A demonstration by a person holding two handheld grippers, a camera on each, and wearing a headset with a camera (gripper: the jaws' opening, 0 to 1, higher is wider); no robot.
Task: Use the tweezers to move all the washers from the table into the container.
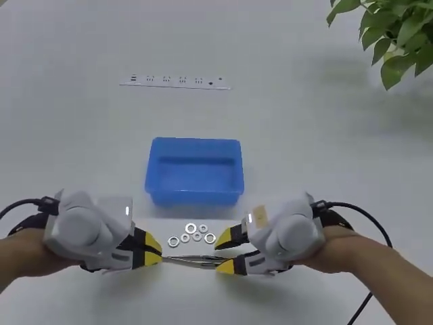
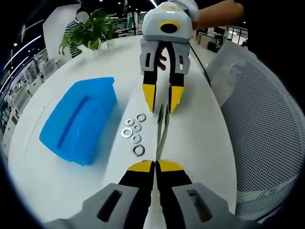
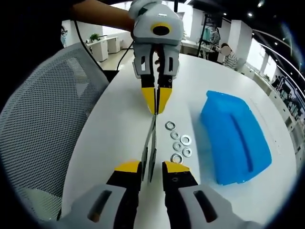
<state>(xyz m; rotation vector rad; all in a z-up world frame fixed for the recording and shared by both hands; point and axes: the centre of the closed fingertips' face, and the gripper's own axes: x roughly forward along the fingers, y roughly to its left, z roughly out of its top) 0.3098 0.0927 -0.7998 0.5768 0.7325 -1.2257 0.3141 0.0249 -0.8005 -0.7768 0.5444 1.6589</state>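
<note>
1. The left gripper point(image 1: 154, 249) is at 9 o'clock in the head view. Its yellow-tipped jaws are pressed together on the joined end of the tweezers point(image 1: 191, 260).
2. The right gripper point(image 1: 226, 252) is at 3 o'clock and faces the left one. Its jaws stand apart, one on each side of the two free tips of the tweezers. I cannot tell whether they touch the tips.
3. The tweezers lie low over the white table point(image 1: 304, 135) and span the gap between the two grippers. Their arms spread a little toward the right gripper.
4. Six washers point(image 1: 197, 236) lie loose on the table in a small group, just at 12 o'clock from the tweezers. They are close to one another.
5. The blue container point(image 1: 195, 196) stands at 12 o'clock from the washers, near them but apart. I see no washer inside it.
6. A thin strip with dark marks point(image 1: 174, 82) lies well beyond the container, also at 12 o'clock.
7. A green plant point(image 1: 396, 34) is at about 1 o'clock, at the far corner of the table.
8. In the right gripper view a mesh chair back point(image 3: 47, 119) stands beside the table at 9 o'clock.
</note>
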